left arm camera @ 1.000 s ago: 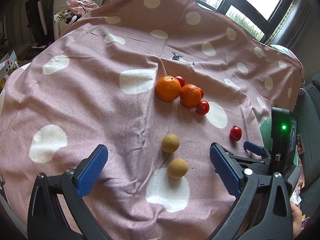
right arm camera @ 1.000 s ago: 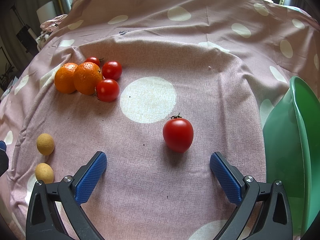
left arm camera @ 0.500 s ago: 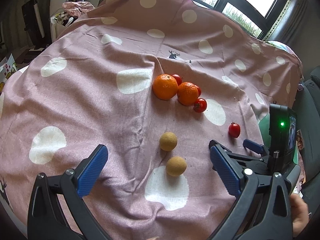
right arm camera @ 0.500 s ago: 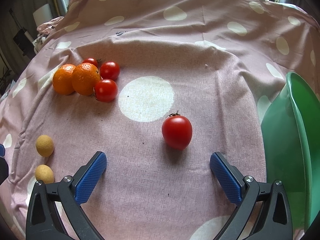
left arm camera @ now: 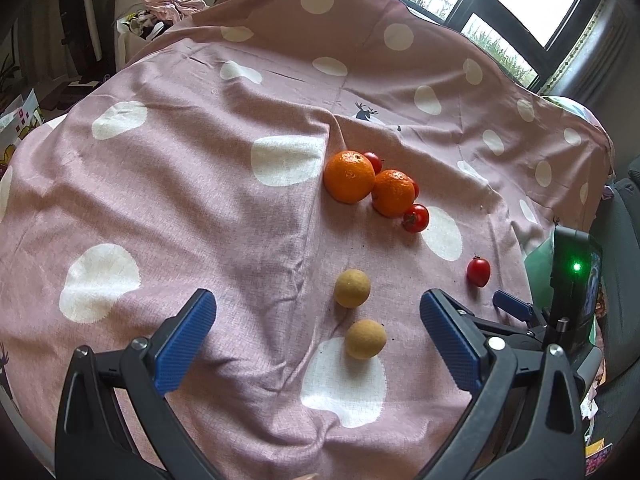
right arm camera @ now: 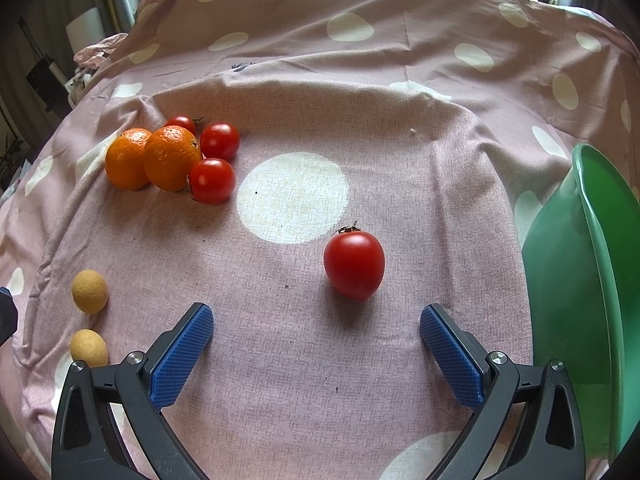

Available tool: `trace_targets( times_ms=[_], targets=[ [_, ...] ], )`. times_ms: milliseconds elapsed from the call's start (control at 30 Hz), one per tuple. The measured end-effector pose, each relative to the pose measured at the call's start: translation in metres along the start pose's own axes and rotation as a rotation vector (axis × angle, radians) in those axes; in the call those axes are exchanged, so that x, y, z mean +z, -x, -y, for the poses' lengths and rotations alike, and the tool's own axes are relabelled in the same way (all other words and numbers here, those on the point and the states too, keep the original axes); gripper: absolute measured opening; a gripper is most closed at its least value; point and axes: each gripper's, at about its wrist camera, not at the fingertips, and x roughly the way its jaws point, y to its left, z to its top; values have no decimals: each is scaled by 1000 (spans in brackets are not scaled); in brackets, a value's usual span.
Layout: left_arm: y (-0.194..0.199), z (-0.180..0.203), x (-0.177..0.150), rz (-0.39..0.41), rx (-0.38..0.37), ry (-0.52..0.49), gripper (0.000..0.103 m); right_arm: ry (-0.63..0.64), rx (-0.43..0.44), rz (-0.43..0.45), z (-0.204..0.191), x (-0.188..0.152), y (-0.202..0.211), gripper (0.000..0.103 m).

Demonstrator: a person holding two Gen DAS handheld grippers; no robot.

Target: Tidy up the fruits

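Note:
Two oranges (left arm camera: 349, 176) (left arm camera: 393, 192) lie together mid-cloth with small tomatoes (left arm camera: 415, 218) tucked around them. Two tan round fruits (left arm camera: 352, 288) (left arm camera: 365, 338) sit nearer me, just ahead of my open left gripper (left arm camera: 316, 312). A lone red tomato (right arm camera: 354, 265) rests just beyond my open right gripper (right arm camera: 316, 330), between its fingers' lines and a bit right of centre. The oranges (right arm camera: 172, 158) and tomatoes (right arm camera: 211, 181) also show at the left of the right wrist view. Neither gripper holds anything.
A pink cloth with white dots (left arm camera: 200, 200) covers the whole surface, wrinkled in places. A green bowl (right arm camera: 592, 280) stands at the right edge. In the left wrist view the right gripper's body (left arm camera: 572, 292) with a green light sits at the right. Clutter lies beyond the far left edge.
Both grippers have shifted only slightly. The lone tomato sits a touch farther from the right gripper, and the fruits have drifted up a little in the left wrist view. Jaws unchanged.

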Motion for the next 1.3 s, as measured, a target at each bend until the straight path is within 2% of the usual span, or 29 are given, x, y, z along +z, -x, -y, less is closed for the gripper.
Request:
trace_targets(
  times_ms=[1300],
  targets=[
    [-2, 1, -1, -1, 26, -13, 102, 0, 0, 0, 0, 0, 0, 102]
  ],
)
